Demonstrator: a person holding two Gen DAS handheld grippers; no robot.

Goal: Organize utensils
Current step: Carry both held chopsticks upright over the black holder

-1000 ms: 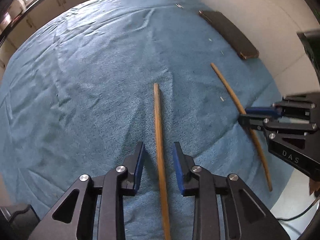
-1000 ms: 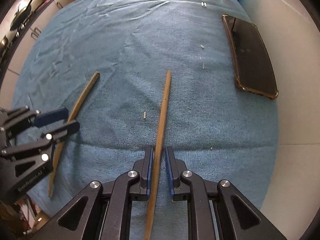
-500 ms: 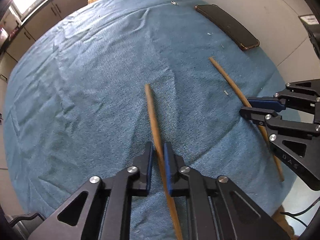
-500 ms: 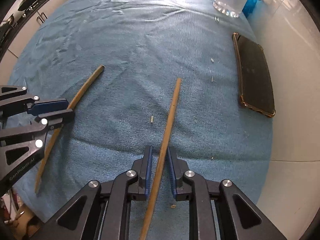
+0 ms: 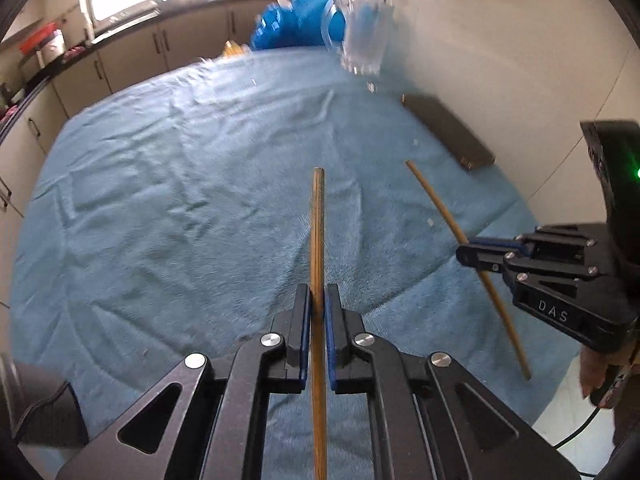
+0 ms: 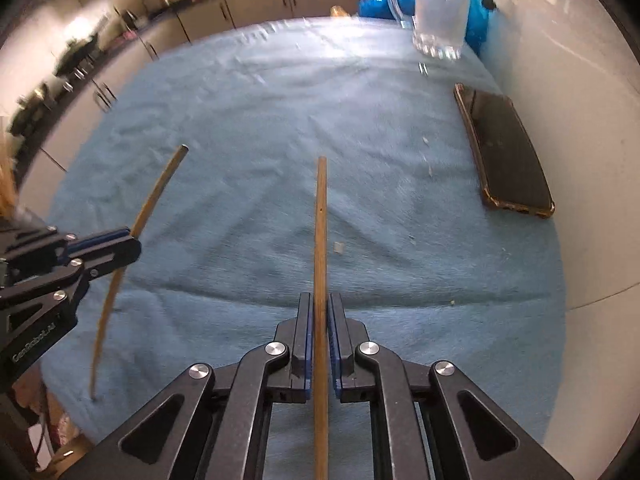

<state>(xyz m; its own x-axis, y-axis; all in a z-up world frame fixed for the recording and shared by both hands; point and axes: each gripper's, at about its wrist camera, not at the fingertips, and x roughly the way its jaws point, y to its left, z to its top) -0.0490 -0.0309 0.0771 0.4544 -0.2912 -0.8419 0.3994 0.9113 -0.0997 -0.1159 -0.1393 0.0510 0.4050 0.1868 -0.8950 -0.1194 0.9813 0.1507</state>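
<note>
Meanwhile, each gripper pinches its own wooden chopstick above the blue cloth [image 5: 168, 200] on the desk: the left gripper [image 5: 317, 312] clamps the left chopstick [image 5: 317, 236], the right gripper [image 6: 319, 320] clamps the right chopstick [image 6: 321, 232], both sticks pointing toward a glass [image 6: 440, 12] and a phone [image 6: 506, 152].
</note>
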